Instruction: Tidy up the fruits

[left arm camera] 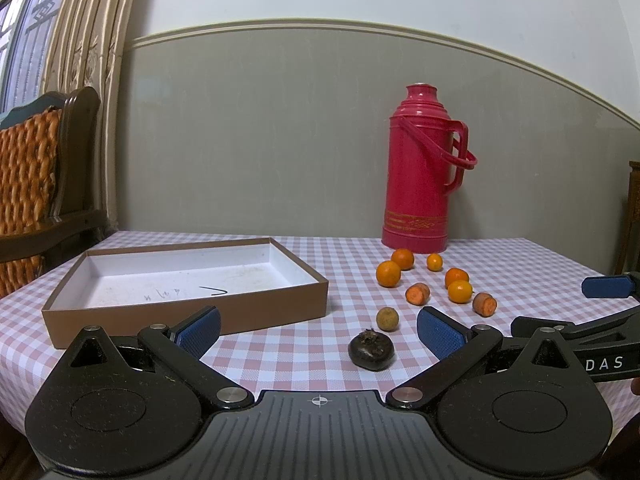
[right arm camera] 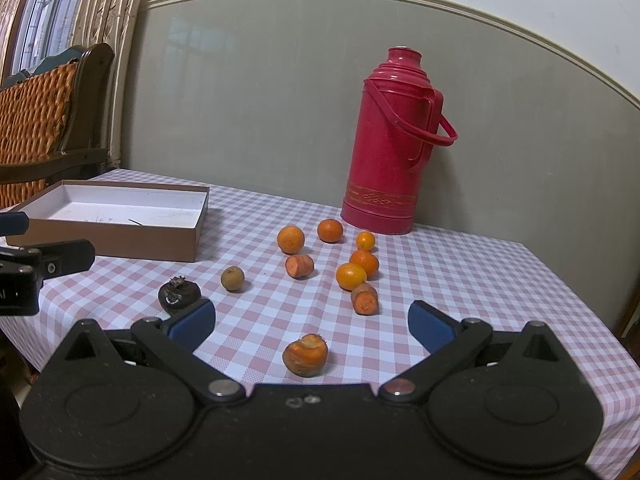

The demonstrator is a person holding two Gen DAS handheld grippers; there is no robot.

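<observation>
Currently, item one: left gripper (left arm camera: 318, 330), jaws spread wide and holding nothing, with a dark round fruit (left arm camera: 371, 349) lying on the cloth between its blue pads at about 1 o'clock, untouched. Item two: right gripper (right arm camera: 311, 320), likewise spread and empty, with a carrot stub (right arm camera: 305, 354) resting between its pads near 6 o'clock of the spread. Item three: loose produce at 12 to 1 o'clock of both tools, comprising a small tan fruit (right arm camera: 232, 278), five oranges of differing size, e.g. the largest (right arm camera: 291, 239), and two further carrot pieces (right arm camera: 299, 266) (right arm camera: 364, 299), all apart from the box. Item four: shallow brown box (left arm camera: 256, 308), white inside, nothing in it, at 10 o'clock; probably the intended container, so sorting appears not yet begun. Item five: red thermos (left arm camera: 420, 168) upright at the far edge by the wall. Item six: checked tablecloth (right arm camera: 460, 280). Both tools seem posed low and open, each lined up on its nearest piece. Only the right view shows the near carrot stub; only the left view shows the pen marks on the box floor.
</observation>
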